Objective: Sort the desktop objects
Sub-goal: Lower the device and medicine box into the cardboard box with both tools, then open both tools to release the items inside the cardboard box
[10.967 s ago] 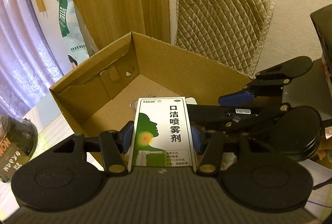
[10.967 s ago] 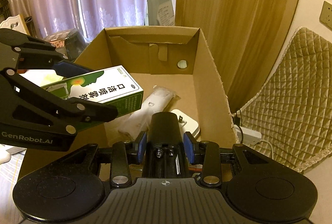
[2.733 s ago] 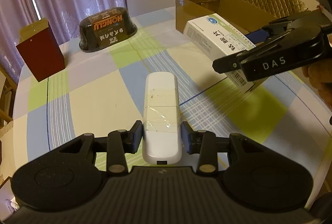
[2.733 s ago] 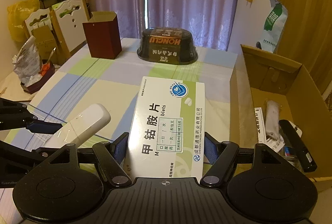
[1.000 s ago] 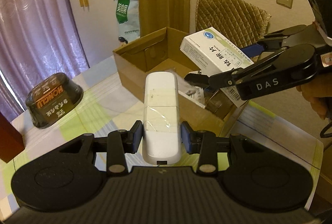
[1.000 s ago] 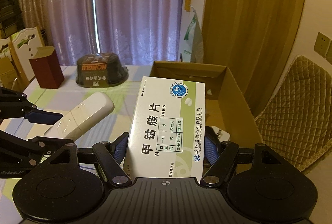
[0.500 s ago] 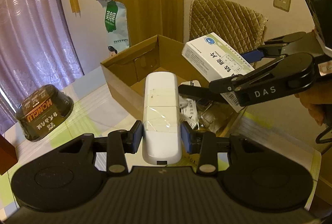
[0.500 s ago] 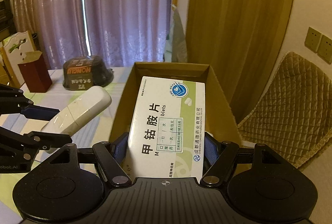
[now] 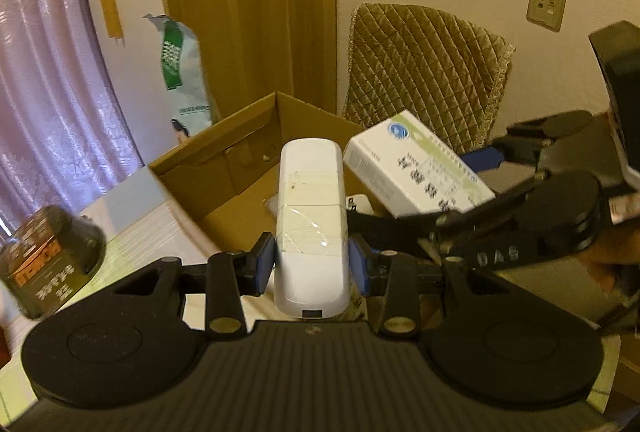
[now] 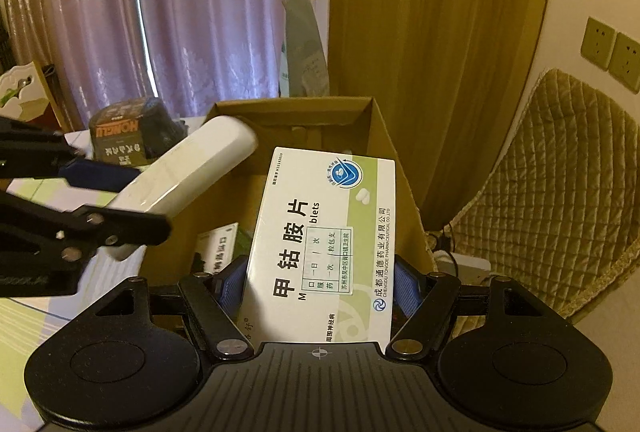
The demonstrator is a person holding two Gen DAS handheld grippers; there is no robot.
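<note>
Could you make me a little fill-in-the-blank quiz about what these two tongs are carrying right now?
1. The left tongs are shut on a long ____ remote control.
2. The right tongs are shut on a medicine box printed with white and ____.
3. Both things are held above an open ____ box.
4. Against the wall stands a chair with a ____ cover.

Missing words: white; green; cardboard; quilted
</note>
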